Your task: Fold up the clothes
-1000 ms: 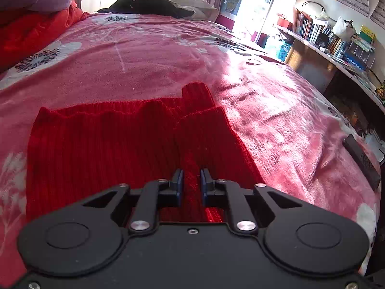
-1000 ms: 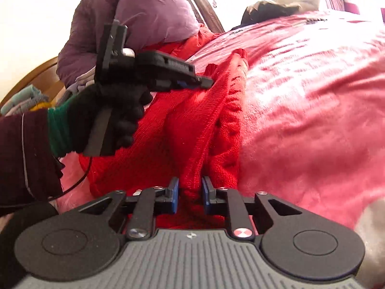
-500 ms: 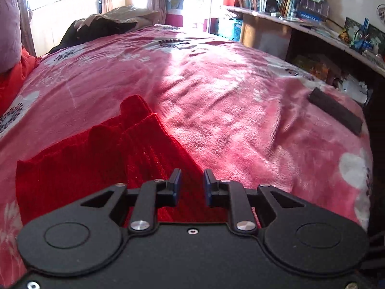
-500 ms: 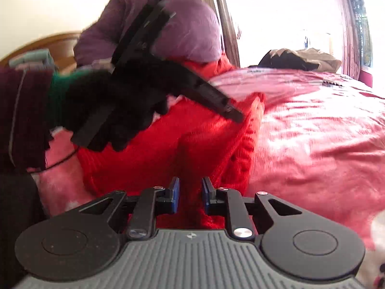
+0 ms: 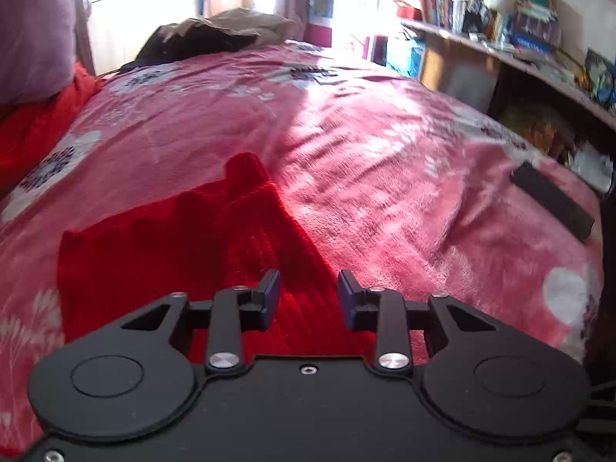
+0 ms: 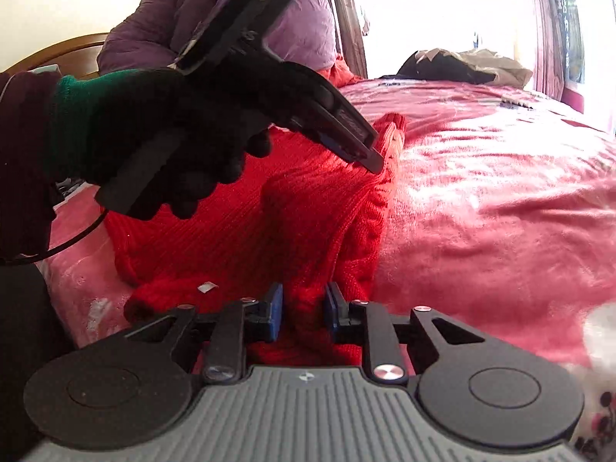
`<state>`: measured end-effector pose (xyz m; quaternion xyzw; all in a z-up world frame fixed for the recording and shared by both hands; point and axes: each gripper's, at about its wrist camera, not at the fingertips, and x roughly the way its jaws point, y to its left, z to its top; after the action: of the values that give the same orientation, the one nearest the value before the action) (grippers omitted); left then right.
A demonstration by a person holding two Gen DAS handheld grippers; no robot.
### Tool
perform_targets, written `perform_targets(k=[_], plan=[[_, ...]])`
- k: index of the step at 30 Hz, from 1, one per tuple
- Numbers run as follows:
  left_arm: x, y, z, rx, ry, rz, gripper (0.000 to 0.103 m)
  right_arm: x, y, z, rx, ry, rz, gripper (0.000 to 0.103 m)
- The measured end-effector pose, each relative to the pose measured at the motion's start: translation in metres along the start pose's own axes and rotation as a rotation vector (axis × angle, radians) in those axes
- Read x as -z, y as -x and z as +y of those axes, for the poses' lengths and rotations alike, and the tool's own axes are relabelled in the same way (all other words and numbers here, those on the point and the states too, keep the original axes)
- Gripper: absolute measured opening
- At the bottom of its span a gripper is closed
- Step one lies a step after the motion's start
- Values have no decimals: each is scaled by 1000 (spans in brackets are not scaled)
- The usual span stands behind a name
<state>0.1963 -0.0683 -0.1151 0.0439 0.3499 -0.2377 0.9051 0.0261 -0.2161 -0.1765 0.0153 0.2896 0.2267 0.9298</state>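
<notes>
Lengthwise, red sweater (image 5: 161, 254) runs left across the pink blanket (image 5: 385, 177).

text: none legible | book spines on shelf (image 5: 496, 44): too blurred | window hanging (image 6: 573, 19): characters unreadable

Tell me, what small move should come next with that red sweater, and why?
Probably open the right gripper and let go. A ridge of the red sweater is pinched between its blue pads, while the left gripper has just been opening, nothing between its jaws, above the sweater. The sweater lies folded on the pink blanket.
</notes>
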Motion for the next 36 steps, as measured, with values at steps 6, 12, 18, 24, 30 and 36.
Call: perform_targets(k=[6, 12, 18, 24, 30, 36], plan=[[50, 78, 59, -138, 296, -82, 41, -4, 21, 13, 43, 73, -84, 30], [132, 134, 118, -308, 691, -82, 43, -8, 9, 37, -28, 124, -67, 35], [176, 144, 122, -237, 847, -69, 43, -14, -12, 81, -123, 207, -33, 42], [176, 125, 112, -237, 823, -66, 41, -15, -34, 96, -190, 127, 102, 51], [166, 114, 116, -250, 812, -64, 33, -14, -44, 88, -210, 42, 173, 56], [154, 117, 109, -289, 755, -76, 11, -17, -32, 87, -189, 26, 186, 72]])
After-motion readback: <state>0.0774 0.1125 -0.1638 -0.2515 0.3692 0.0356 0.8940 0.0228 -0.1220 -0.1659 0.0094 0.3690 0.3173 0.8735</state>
